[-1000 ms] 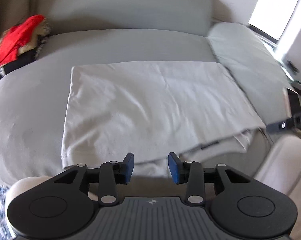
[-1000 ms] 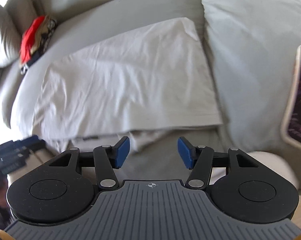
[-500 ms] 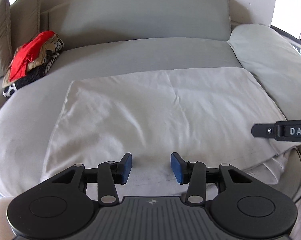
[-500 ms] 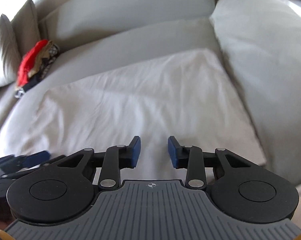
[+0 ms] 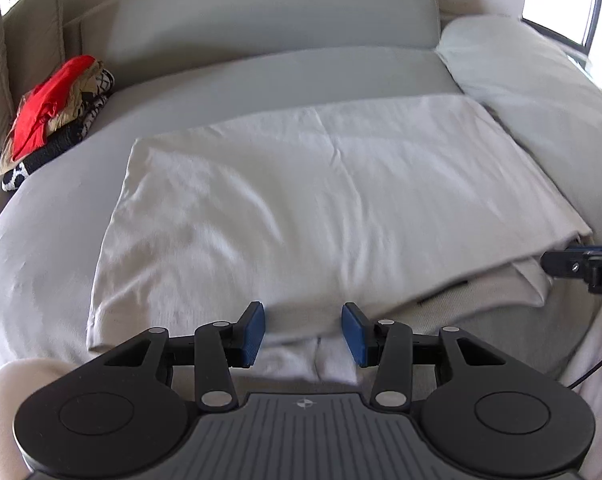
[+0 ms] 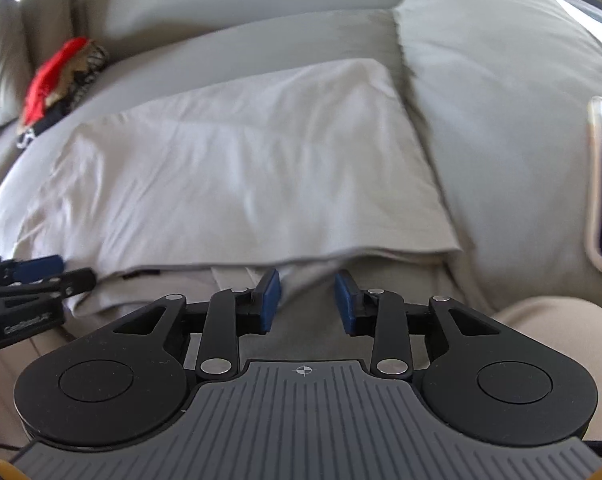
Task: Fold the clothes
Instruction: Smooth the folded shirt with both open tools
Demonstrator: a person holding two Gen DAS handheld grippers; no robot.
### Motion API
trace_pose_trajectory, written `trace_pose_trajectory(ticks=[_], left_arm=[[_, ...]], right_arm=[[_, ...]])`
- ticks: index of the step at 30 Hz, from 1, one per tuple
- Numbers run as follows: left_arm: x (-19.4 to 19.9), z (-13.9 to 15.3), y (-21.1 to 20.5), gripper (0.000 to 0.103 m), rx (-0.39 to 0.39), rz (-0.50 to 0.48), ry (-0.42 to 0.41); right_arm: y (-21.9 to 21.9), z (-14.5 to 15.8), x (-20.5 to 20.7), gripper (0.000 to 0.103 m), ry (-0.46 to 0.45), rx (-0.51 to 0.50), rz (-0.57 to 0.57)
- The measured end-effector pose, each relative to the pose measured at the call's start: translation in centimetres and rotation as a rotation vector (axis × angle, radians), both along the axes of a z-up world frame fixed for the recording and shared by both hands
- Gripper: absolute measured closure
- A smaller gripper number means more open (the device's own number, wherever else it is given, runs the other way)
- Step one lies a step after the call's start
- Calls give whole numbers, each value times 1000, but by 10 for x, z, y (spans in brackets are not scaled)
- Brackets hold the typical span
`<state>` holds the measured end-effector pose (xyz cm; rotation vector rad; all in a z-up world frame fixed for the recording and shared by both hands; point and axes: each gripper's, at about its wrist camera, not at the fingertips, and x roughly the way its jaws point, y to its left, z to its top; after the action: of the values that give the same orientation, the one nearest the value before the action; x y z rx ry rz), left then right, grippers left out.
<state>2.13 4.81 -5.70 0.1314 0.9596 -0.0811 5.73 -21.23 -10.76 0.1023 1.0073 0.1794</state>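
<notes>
On grey sofa seat: white garment folded flat, both grippers at its near edge.

Left gripper w/ jaws apart, nothing between the blue pads, hovering just over near hem. Right gripper also parted & empty, near the garment's front-right corner, where lower layers stick out. Pile of folded clothes, red on top, sits far left, well apart. Grey cushion just beside garment's right side.

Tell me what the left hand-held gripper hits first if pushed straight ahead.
Probably the near folded edge of the white garment: the open left hand-held gripper points right at it, though depth is hard to judge.
</notes>
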Motion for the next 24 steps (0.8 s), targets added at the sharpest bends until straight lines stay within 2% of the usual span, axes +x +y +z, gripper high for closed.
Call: trace_pose_trajectory(ticks=[2, 6, 9, 11, 14, 19, 20, 21, 23, 24], left_arm=[[-1, 5, -4, 61, -3, -9, 5], [6, 14, -20, 61, -6, -46, -43], [21, 14, -42, 61, 11, -104, -89], [33, 14, -55, 61, 8, -130, -101], [48, 12, -64, 61, -50, -119, -90], [54, -4, -66, 59, -25, -80, 12], [51, -1, -66, 59, -18, -73, 25], [48, 3, -65, 59, -13, -59, 35], [46, 11, -64, 59, -2, -35, 44], [47, 15, -65, 59, -6, -31, 34]], right_arm=[[-6, 7, -4, 64, -47, 33, -6], [-8, 9, 9, 77, -172, 65, -13], [-10, 0, 34, 77, -221, 64, -48], [-15, -7, 49, 77, -214, 56, -79], [-29, -21, 58, 77, -141, 9, -141], [-67, -30, 48, 73, -49, -69, -219], [-73, -27, 47, 73, -28, -68, -238], [-80, -25, 47, 78, -16, -42, -249], [-88, -15, 50, 75, -37, 26, -261], [-89, -10, 56, 70, -63, 64, -252]])
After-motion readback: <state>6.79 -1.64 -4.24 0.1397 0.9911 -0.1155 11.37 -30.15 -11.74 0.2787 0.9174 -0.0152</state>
